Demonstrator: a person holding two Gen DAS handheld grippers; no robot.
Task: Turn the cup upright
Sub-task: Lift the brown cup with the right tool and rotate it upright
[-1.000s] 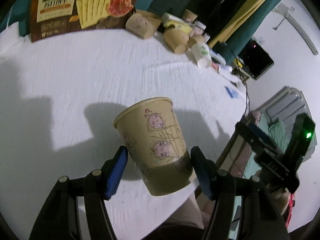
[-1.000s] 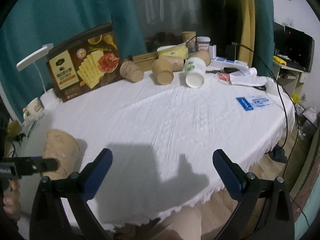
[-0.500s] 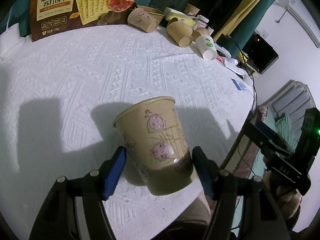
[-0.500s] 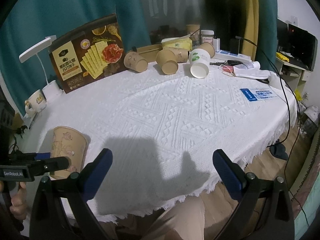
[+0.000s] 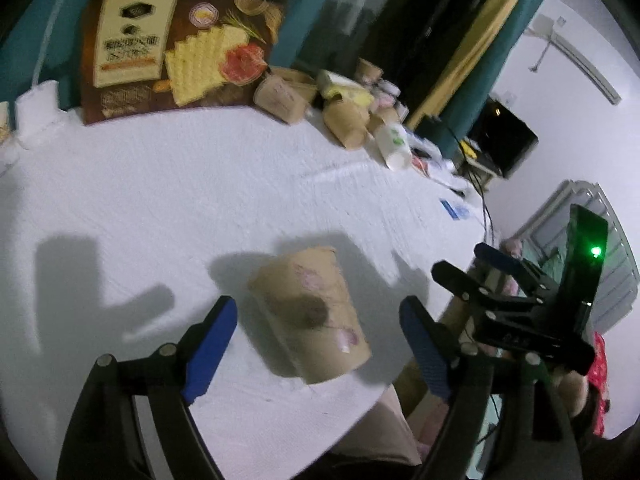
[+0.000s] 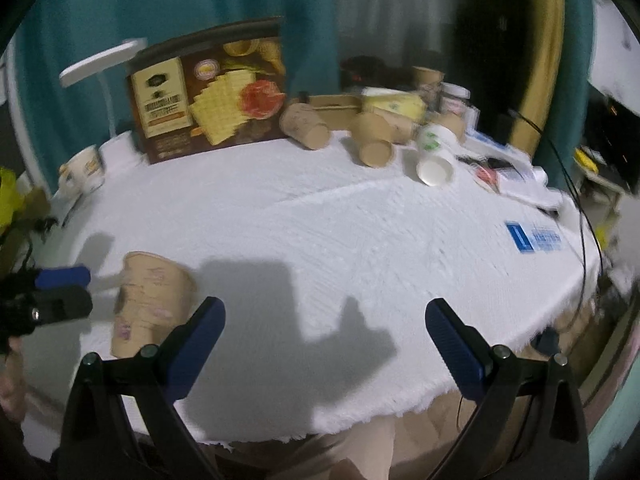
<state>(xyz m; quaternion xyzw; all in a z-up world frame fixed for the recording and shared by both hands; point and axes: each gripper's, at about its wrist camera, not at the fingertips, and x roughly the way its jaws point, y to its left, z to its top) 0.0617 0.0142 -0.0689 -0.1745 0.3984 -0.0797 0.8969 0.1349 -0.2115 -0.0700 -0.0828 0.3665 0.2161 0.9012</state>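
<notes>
Tan paper cup stands upright on white tablecloth, rim up. Left gripper jaws just opened, clear of it; right gripper spread, empty.

Tan cup – pink cartoon print, white textured tablecloth, teal curtain

Upright paper cup on white tabletop, mouth up, between the blue pads of the left claw. Jaws just opened, pads apart from the cup. Right claw at right. Cracker box behind.
</notes>
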